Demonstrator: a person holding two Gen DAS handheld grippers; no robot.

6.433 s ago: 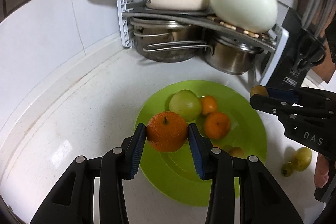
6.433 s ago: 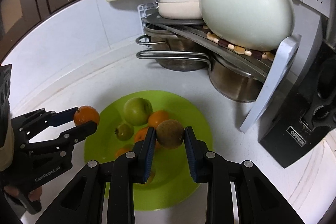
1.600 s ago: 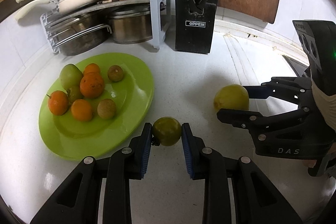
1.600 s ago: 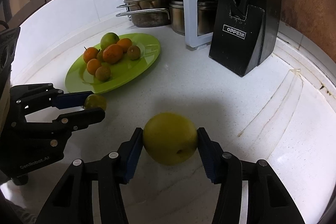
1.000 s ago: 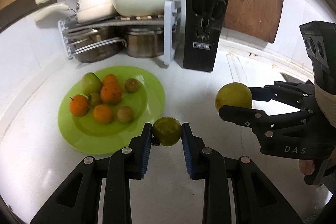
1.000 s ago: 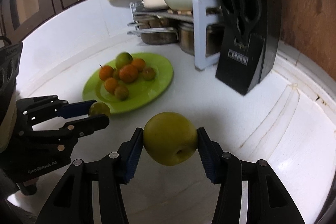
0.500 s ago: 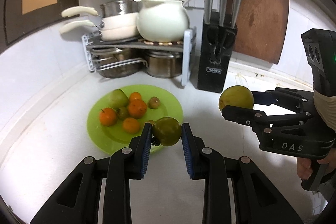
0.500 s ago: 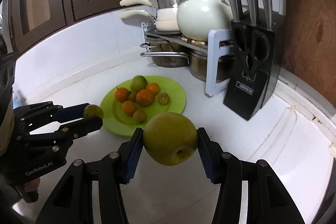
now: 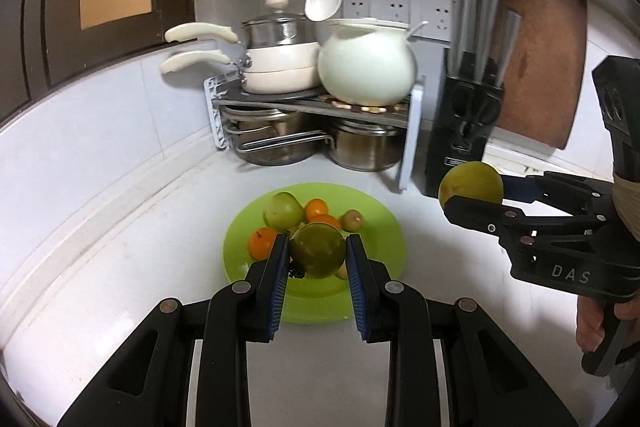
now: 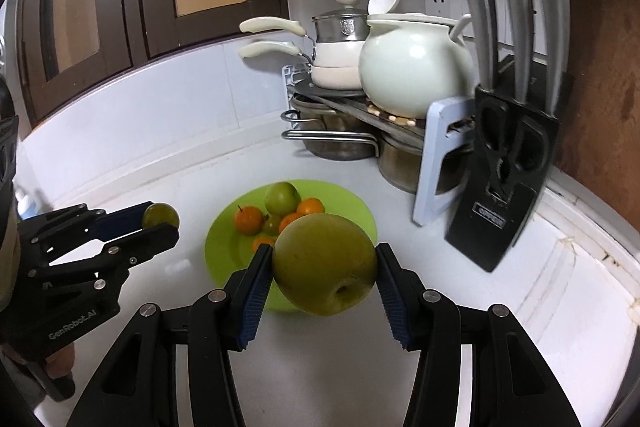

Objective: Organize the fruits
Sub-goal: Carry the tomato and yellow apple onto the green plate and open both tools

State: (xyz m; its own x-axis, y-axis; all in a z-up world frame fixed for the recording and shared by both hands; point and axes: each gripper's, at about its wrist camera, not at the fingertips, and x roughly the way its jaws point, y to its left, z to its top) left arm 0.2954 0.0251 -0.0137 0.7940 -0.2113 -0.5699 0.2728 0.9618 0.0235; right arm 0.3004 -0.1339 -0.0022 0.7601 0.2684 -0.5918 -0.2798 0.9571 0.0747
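A green plate (image 9: 384, 235) on the white counter holds a green apple (image 9: 283, 211), several oranges and small brownish fruits. My left gripper (image 9: 317, 255) is shut on a small dark-green round fruit (image 9: 318, 254), held in the air in front of the plate; it also shows in the right wrist view (image 10: 161, 215). My right gripper (image 10: 323, 263) is shut on a large yellow-green pear (image 10: 325, 263), held above the counter to the right of the plate; the pear also shows in the left wrist view (image 9: 471, 183). The plate (image 10: 360, 211) lies ahead of both grippers.
A pot rack (image 9: 312, 103) with steel pots, white pans and a white ceramic pot (image 9: 366, 67) stands behind the plate. A black knife block (image 9: 464, 131) and a wooden board (image 9: 532, 43) stand at the right against the wall.
Both grippers have lifted their fruits off the counter and risen, now facing the plate from higher and further back. Earlier each placed another fruit on the plate.
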